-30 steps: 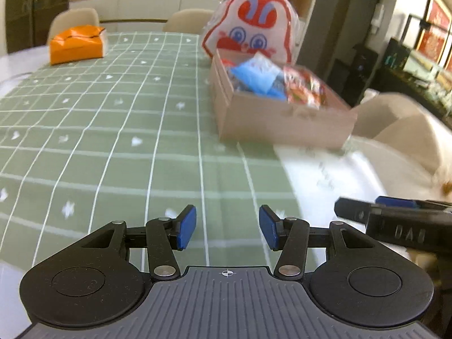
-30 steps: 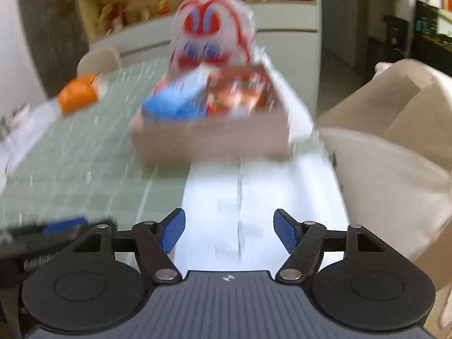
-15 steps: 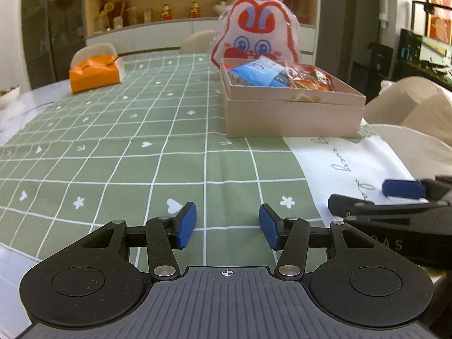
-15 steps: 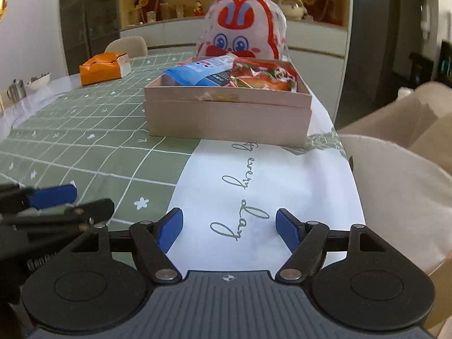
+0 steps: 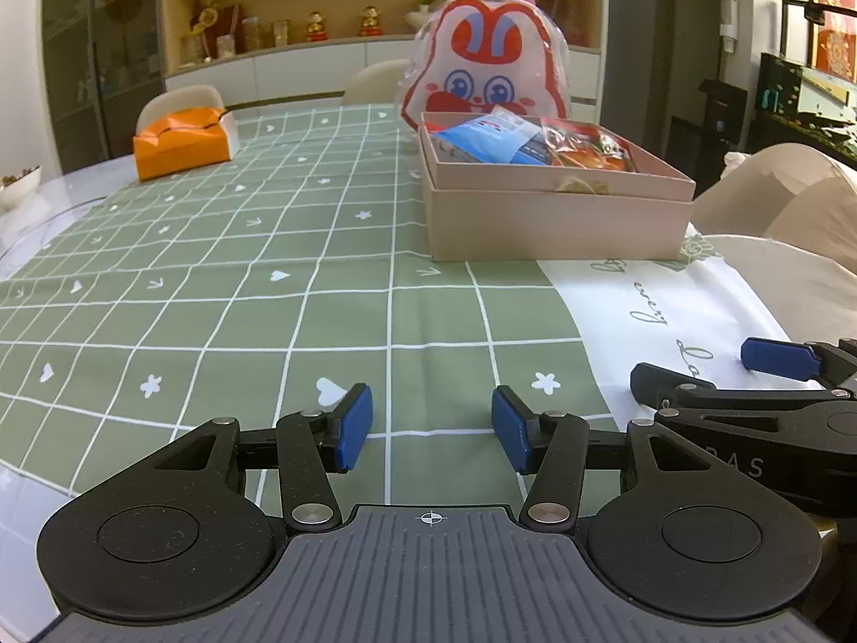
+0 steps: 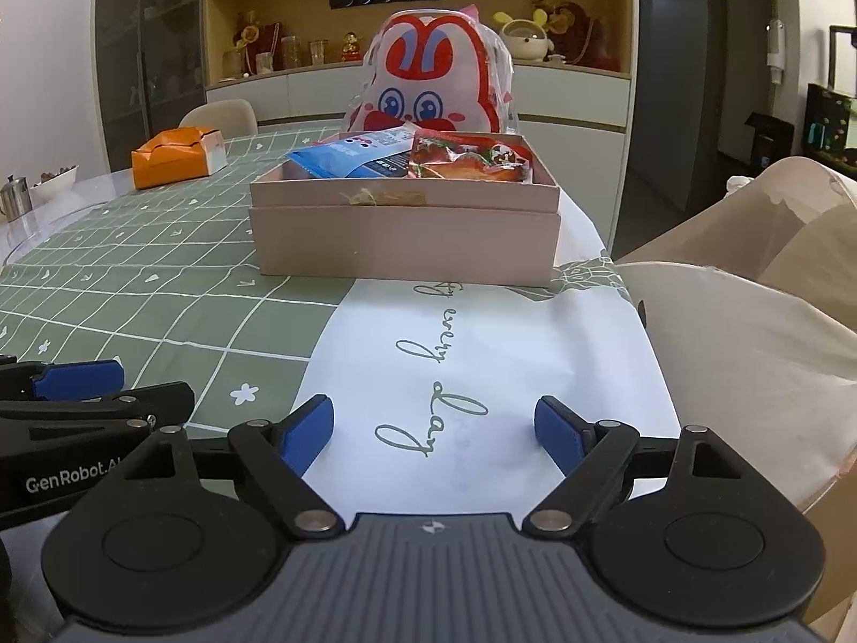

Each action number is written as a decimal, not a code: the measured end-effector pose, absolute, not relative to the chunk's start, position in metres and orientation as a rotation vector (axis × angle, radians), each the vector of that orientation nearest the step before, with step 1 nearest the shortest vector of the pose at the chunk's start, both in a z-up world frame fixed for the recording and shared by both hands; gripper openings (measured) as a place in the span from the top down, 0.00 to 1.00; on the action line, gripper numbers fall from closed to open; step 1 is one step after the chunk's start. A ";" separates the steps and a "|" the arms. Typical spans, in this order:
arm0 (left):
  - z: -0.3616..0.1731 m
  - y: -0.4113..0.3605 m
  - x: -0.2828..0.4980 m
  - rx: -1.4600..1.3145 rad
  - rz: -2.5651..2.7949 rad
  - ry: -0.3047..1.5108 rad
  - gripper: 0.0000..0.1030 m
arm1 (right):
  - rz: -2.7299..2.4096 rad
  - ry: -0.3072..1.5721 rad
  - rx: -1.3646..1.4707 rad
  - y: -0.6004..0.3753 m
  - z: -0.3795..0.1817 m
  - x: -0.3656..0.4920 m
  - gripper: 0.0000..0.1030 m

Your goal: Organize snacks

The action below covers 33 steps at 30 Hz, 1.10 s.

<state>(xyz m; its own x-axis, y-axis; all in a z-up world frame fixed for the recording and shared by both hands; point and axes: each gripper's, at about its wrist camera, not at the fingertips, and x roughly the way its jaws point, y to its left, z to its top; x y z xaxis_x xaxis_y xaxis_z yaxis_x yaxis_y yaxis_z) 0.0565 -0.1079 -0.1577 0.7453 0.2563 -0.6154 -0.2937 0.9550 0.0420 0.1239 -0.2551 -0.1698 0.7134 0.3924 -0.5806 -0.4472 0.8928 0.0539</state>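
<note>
A pink cardboard box [image 5: 557, 219] [image 6: 407, 241] stands on the table ahead. It holds a blue snack packet [image 5: 493, 136] [image 6: 348, 155] and a red snack packet [image 5: 589, 147] [image 6: 471, 158]. A white and red rabbit-face bag [image 5: 487, 64] [image 6: 434, 80] stands behind the box. My left gripper [image 5: 431, 431] is open and empty, low over the green cloth. My right gripper [image 6: 434, 431] is open and empty over the white cloth with writing. Each gripper shows at the edge of the other's view.
An orange box [image 5: 179, 142] [image 6: 174, 158] sits far left on the green checked tablecloth [image 5: 214, 278]. A beige chair [image 6: 750, 289] stands right of the table. A bowl [image 5: 19, 182] and a metal cup [image 6: 13, 198] sit at the far left. Shelves line the back wall.
Both grippers have drawn back and lowered to near table level, level with the box. The views went from tilted and blurred to steady. Both stayed open and empty.
</note>
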 end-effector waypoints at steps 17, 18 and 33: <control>-0.158 -0.108 0.056 -0.060 0.301 0.665 0.46 | 0.455 0.623 -0.089 -0.255 -0.170 0.123 0.18; -0.158 -0.108 0.056 -0.060 0.301 0.665 0.46 | 0.454 0.623 -0.089 -0.255 -0.170 0.123 0.18; -0.158 -0.108 0.056 -0.060 0.301 0.665 0.46 | 0.455 0.623 -0.089 -0.256 -0.170 0.123 0.17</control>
<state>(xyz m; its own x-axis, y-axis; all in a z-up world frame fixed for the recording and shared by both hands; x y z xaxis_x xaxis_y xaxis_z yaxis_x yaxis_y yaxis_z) 0.0564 -0.1080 -0.1576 0.7453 0.2561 -0.6156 -0.2941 0.9549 0.0413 0.1230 -0.2556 -0.1704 0.7172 0.3842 -0.5814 -0.4371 0.8978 0.0542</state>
